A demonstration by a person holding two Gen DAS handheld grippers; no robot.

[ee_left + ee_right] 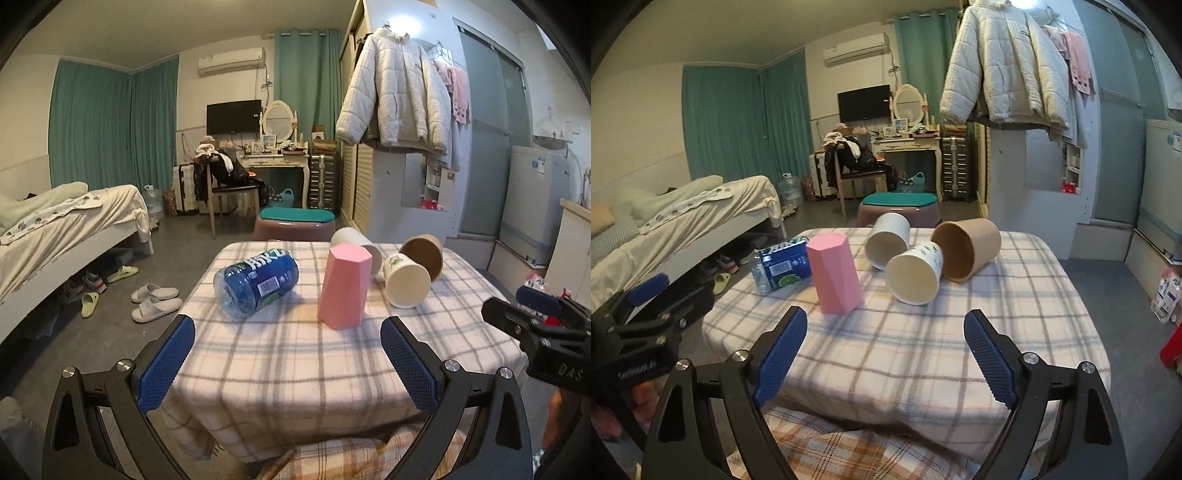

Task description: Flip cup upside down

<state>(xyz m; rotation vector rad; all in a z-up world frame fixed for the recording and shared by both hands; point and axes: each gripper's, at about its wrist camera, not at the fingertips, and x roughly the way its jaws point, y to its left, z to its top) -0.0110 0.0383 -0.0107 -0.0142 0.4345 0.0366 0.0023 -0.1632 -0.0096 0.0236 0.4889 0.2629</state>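
Both grippers hang short of the table, and nothing is in hand. The left gripper (287, 352) has its blue pads spread wide, released; the right gripper (885, 349) is just as open. The likely target looks like the patterned white cup (916, 274), lying on its side at centre frame in the right view, mouth toward the camera. It touches the brown paper cup (967, 248) to its right and sits just beside the plain white cup (888, 240) behind it, both also tipped over.

The risks from here: these round, smooth, light cups would roll at a nudge on the soft checked tablecloth (905, 350), so a clipped rim could scatter the cluster. A hard squeeze would probably dent a thin paper wall. The faceted pink cup (835, 274) stands left of centre, apparently already mouth down, matte and tall, easy to topple by a sweeping finger. The blue-labelled plastic bottle (781, 267) lies behind it, also free to roll.
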